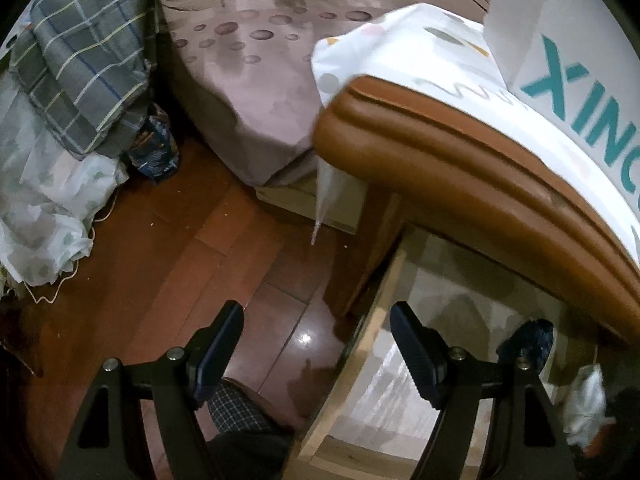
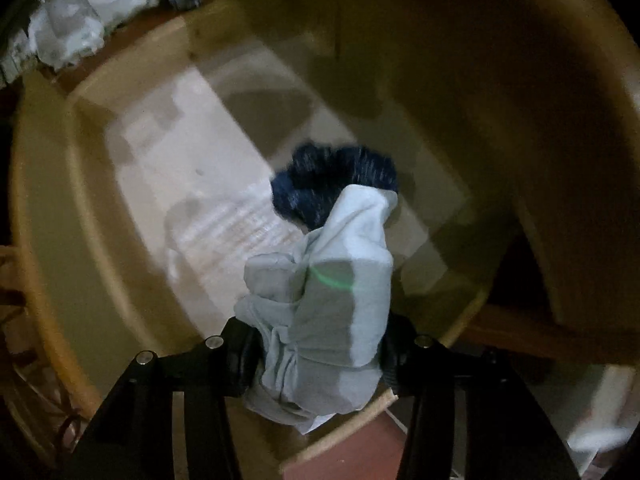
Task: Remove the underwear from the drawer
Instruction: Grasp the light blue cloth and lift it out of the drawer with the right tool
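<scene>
In the right wrist view, my right gripper (image 2: 318,356) is shut on a bunched pale grey piece of underwear (image 2: 328,312), which hangs above the open wooden drawer (image 2: 44,200). A dark blue speckled garment (image 2: 320,184) lies on the drawer's paper-lined bottom just beyond it. In the left wrist view, my left gripper (image 1: 316,320) is open and holds nothing; it straddles the drawer's left wall (image 1: 360,360). The dark blue garment (image 1: 536,340) and a pale cloth (image 1: 588,396) show at the lower right there.
The brown rounded edge of the cabinet top (image 1: 460,152) overhangs the drawer and carries a white cloth and a white box with teal letters (image 1: 580,80). A bed (image 1: 260,80), plaid bedding (image 1: 80,60) and a person's checked slipper (image 1: 236,408) stand on the red-brown wood floor (image 1: 160,240).
</scene>
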The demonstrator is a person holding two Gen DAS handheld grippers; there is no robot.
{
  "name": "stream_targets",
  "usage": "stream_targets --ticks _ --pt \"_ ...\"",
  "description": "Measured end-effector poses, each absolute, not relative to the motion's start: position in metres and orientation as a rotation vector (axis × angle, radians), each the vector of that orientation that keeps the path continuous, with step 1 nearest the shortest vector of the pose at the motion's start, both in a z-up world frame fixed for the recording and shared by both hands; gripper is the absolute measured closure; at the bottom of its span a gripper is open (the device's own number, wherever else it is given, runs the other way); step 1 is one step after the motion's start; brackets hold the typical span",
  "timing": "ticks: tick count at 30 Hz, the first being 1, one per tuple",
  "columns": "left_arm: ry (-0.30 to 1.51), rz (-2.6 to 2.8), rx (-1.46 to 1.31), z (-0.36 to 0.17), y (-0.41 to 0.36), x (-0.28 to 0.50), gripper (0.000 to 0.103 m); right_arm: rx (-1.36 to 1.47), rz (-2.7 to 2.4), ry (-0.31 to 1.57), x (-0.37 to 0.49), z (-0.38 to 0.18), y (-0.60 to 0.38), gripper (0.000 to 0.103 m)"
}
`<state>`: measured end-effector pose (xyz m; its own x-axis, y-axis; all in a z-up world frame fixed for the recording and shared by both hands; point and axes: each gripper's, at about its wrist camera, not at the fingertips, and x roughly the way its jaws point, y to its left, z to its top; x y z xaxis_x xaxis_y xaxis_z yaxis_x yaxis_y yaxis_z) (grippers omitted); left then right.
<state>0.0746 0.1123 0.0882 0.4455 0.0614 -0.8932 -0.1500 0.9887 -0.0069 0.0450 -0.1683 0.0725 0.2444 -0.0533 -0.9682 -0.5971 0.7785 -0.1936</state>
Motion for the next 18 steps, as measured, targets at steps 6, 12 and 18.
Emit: stream_targets --ticks 6,12,18 --pt "1.117 0.127 -0.086 0.081 0.111 0.074 0.025 -0.427 0.351 1.161 0.024 0.133 -0.164 0.057" --pt "1.110 0.101 -0.047 0.078 0.101 0.073 0.025 -0.222 0.255 1.036 0.013 0.182 -0.183 0.057" --pt "1.085 0.069 -0.007 0.078 0.089 0.071 0.025 0.013 0.023 0.852 0.005 0.217 -0.228 0.057"
